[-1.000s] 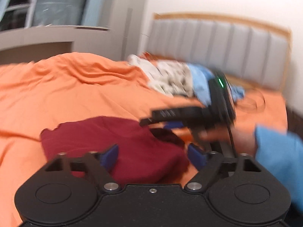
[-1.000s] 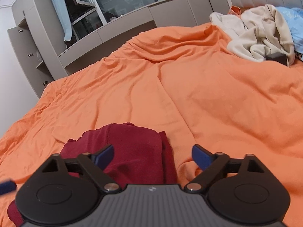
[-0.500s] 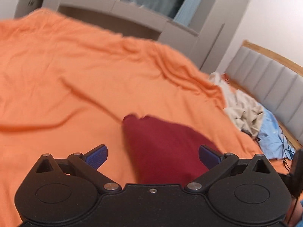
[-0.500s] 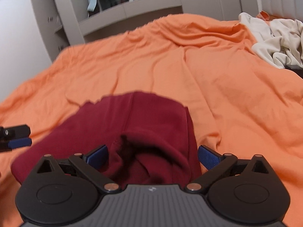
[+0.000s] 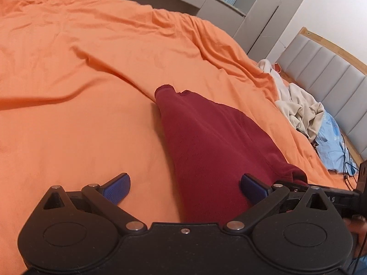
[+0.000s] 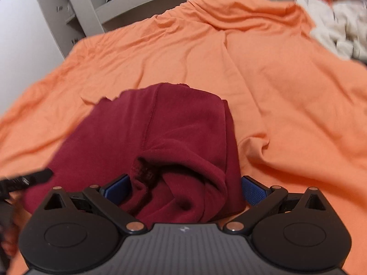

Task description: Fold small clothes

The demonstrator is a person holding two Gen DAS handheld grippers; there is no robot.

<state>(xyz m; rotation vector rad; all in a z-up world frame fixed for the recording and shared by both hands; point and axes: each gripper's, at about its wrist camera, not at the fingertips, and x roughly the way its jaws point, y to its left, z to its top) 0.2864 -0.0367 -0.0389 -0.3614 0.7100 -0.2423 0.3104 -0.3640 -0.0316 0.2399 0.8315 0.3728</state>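
Observation:
A dark red garment (image 5: 213, 142) lies partly folded on the orange bedsheet (image 5: 80, 73); it also shows in the right wrist view (image 6: 165, 137). My left gripper (image 5: 185, 189) is open, low over the garment's near left edge, with its right pad over the cloth. My right gripper (image 6: 184, 189) is open and straddles the bunched near end of the garment, where a fold gapes. The right gripper's finger (image 5: 321, 193) shows at the right edge of the left wrist view. The left gripper's finger (image 6: 29, 178) shows at the left edge of the right wrist view.
A pile of cream clothes (image 5: 298, 105) and a light blue garment (image 5: 330, 137) lies by the grey padded headboard (image 5: 325, 73); the pile also shows in the right wrist view (image 6: 337, 27). Grey cabinets (image 6: 128, 6) stand behind the bed. A black cable (image 5: 347, 160) trails near the blue garment.
The left gripper has swung from facing the headboard to looking along the garment and opened wider. The right gripper has moved forward, so the garment's bunched end now sits between its fingers.

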